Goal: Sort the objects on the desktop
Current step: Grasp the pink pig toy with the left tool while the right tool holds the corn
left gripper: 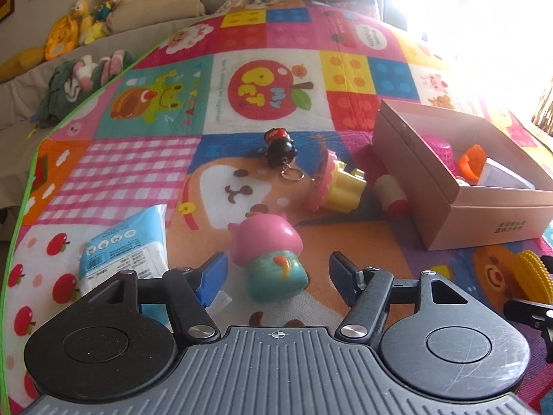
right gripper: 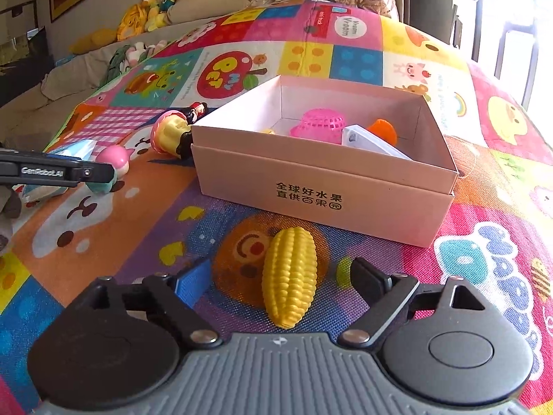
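My left gripper (left gripper: 278,264) is open, its fingers either side of a pink-capped teal mushroom toy (left gripper: 269,254) lying on the play mat; the toy also shows in the right wrist view (right gripper: 114,164). My right gripper (right gripper: 281,276) is open around a yellow toy corn (right gripper: 289,275) on the mat, not squeezing it. A pink cardboard box (right gripper: 321,193) stands just beyond the corn and holds a pink basket (right gripper: 319,124), an orange piece (right gripper: 383,131) and a white item (right gripper: 366,141). The box also shows in the left wrist view (left gripper: 484,214).
On the mat lie a black keychain figure (left gripper: 280,147), a pink-and-yellow cupcake toy (left gripper: 337,183), a beige and red cylinder (left gripper: 392,195) and a tissue pack (left gripper: 121,245). Plush toys (left gripper: 86,17) and cushions line the far edge. The left gripper's side shows at the left of the right wrist view (right gripper: 52,171).
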The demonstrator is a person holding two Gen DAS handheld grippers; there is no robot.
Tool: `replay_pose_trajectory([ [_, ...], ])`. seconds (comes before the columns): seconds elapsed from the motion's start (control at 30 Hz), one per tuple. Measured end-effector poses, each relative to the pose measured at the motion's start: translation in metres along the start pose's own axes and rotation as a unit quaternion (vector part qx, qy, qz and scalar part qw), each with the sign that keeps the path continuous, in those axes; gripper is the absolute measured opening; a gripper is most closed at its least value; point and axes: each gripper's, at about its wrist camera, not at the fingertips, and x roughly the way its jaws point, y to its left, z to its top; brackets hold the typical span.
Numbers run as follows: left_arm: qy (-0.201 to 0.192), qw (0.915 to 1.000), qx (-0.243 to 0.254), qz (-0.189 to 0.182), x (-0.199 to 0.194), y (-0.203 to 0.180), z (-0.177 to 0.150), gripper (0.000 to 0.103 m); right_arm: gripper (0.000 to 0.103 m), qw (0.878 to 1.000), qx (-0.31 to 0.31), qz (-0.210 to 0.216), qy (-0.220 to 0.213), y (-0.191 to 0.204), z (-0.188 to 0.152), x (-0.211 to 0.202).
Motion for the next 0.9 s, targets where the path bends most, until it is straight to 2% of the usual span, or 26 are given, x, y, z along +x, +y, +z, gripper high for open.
replay_pose_trajectory([
  [0.03,0.005,1.0000,0.000,0.005,0.005,-0.001,0.001,0.068,0.088,1.000,0.000,0.000,0.000,0.000,0.000,0.000],
  [0.13,0.012,0.9999,0.002,0.007,0.011,-0.002,0.001,0.053,0.089,1.000,0.001,-0.003,-0.003,0.000,0.000,-0.001],
  [0.3,0.008,0.9997,0.004,-0.021,-0.007,-0.010,-0.007,0.051,0.089,1.000,0.002,-0.005,-0.008,0.000,-0.001,-0.002],
  [0.53,0.028,0.9928,0.031,-0.112,-0.046,-0.041,-0.042,0.053,0.089,1.000,-0.003,-0.016,-0.016,0.002,-0.002,-0.005],
  [0.63,0.036,0.9900,0.031,-0.133,-0.055,-0.048,-0.053,0.054,0.088,1.000,0.000,-0.018,-0.021,0.001,-0.003,-0.007],
  [0.7,0.036,0.9880,0.037,-0.145,-0.060,-0.052,-0.056,0.060,0.081,1.000,0.003,-0.018,-0.022,0.001,-0.003,-0.008],
  [0.77,0.033,0.9875,0.040,-0.149,-0.062,-0.053,-0.056,0.065,0.062,1.000,0.003,-0.010,-0.011,0.001,-0.003,-0.006],
  [0.8,0.032,0.9876,0.041,-0.148,-0.062,-0.054,-0.056,0.069,0.057,1.000,0.005,-0.006,-0.005,0.001,-0.004,-0.005],
  [0.9,0.031,0.9890,0.038,-0.139,-0.058,-0.054,-0.052,0.070,0.046,1.000,0.006,-0.007,-0.009,0.001,-0.005,-0.006],
])
